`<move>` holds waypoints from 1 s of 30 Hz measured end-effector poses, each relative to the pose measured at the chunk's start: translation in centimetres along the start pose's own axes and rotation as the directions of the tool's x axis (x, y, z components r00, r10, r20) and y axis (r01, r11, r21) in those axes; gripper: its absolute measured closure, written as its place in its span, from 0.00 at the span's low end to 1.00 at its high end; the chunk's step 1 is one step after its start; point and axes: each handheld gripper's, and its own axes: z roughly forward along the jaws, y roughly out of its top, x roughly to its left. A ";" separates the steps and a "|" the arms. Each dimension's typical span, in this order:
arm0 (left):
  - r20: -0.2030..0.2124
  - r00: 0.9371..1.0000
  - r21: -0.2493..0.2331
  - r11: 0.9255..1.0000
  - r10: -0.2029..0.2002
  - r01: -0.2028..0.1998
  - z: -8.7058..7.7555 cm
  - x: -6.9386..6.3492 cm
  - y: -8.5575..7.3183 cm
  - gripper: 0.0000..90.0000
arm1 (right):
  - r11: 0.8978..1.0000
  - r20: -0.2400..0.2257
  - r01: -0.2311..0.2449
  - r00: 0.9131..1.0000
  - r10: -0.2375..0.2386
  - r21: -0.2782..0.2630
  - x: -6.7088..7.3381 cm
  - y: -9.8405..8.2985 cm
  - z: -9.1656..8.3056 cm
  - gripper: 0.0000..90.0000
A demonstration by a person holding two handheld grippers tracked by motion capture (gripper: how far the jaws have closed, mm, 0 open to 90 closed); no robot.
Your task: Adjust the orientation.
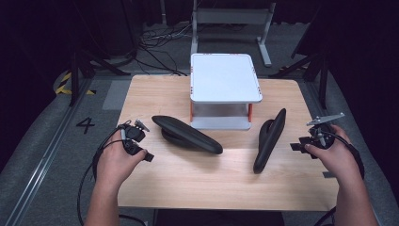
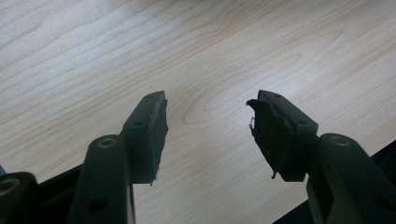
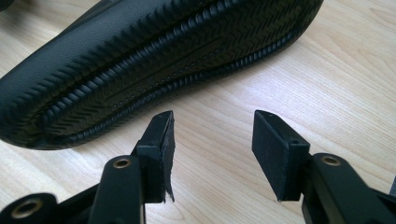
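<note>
Left gripper (image 2: 208, 116) & right gripper (image 3: 212, 135) both wide (nothing held); right near black shoe (image 3: 154, 56).

A light wooden table with a pale grain (image 1: 188, 183) carries three things. At its far middle stands a small white two-tier stand with orange posts (image 1: 226, 77). In front of it, to the left, a black shoe lies sole-up (image 1: 186, 134). To the right a second black shoe rests on its side (image 1: 269, 140) (its ridged tread (image 3: 154, 60) faces the right edge), well apart from the first.
</note>
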 end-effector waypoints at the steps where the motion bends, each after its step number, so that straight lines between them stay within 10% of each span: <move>1: -0.013 1.000 -0.006 1.000 0.006 -0.006 -0.2 0.1 0.1 0.50 | 1.000 -0.005 -0.009 1.000 0.009 0.000 0.0 -0.1 0.0 0.56; 18: -0.018 0.997 -0.045 0.996 0.075 -0.076 -0.4 -0.1 0.5 0.44 | 0.997 -0.041 0.043 0.998 -0.046 -0.066 2.0 0.4 -1.1 0.55; 30: -0.012 0.998 -0.056 0.996 0.065 -0.065 -0.7 -0.4 -1.1 0.44 | 0.981 -0.137 0.158 0.975 -0.173 -0.116 6.7 3.5 -0.5 0.55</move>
